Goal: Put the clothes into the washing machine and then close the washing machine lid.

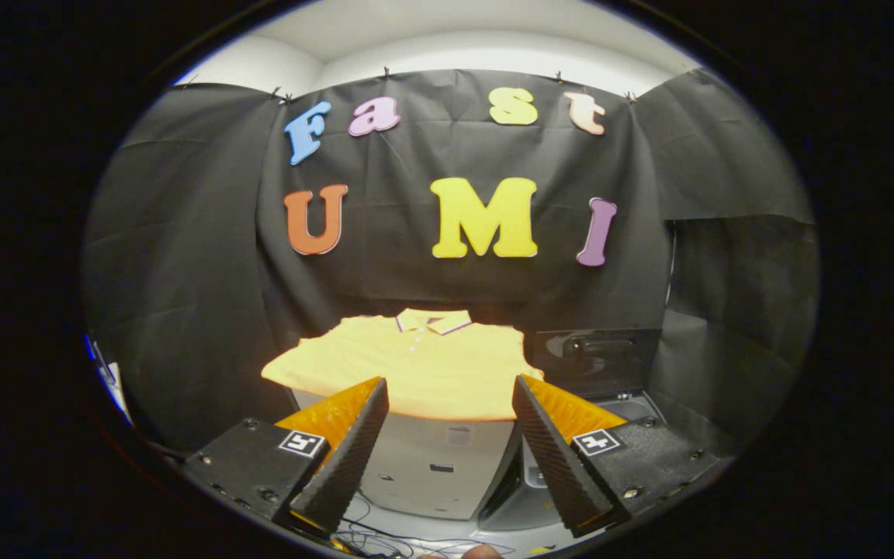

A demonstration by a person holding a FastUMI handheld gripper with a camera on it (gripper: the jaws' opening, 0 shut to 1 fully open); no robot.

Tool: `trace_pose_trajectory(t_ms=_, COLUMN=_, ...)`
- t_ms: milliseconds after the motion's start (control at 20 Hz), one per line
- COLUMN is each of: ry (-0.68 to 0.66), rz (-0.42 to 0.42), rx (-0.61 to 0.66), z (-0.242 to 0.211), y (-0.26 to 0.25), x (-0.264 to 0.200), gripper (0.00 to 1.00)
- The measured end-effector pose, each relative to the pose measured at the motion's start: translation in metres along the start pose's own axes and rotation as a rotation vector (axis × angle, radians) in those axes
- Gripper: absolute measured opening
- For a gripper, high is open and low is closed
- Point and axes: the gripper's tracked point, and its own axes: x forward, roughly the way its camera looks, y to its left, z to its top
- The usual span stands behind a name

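Observation:
A yellow polo shirt with a collar lies spread flat on top of a grey box-like stand, just beyond my fingers. To the right of the shirt stands the washing machine, its dark lid raised upright at the back. My gripper is open, its two fingers spread wide with nothing between them. Both fingertips sit in front of the shirt's near edge and touch nothing.
Black cloth walls close the booth behind and on both sides. Thin cables trail over the floor below the stand. A fingertip of a person's hand shows beneath the gripper.

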Motion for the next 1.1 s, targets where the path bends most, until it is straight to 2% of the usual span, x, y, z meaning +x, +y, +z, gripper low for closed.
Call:
trace_pose_trajectory(t_ms=250, ry=0.043, rz=0.065, rx=-0.018, z=0.032, y=0.020, x=0.041, gripper=1.00)
trace_pose_trajectory(t_ms=500, ry=0.180, rz=0.160, rx=0.005, z=0.035, y=0.029, x=0.107, gripper=1.00)
trace_pose_trajectory(t_ms=700, ry=0.247, rz=0.190, rx=-0.033, z=0.046, y=0.027, x=0.157, gripper=1.00)
trace_pose_trajectory(t_ms=850, ry=0.369, rz=0.222, rx=-0.032, z=0.040, y=0.026, x=0.188, gripper=1.00)
trace_pose_trajectory(t_ms=1000, ry=0.554, rz=0.234, rx=-0.020, z=0.022, y=0.025, x=0.207, gripper=1.00)
trace_pose_trajectory(t_ms=1100, ry=0.636, rz=0.218, rx=-0.009, z=0.017, y=0.025, x=0.217, gripper=1.00)
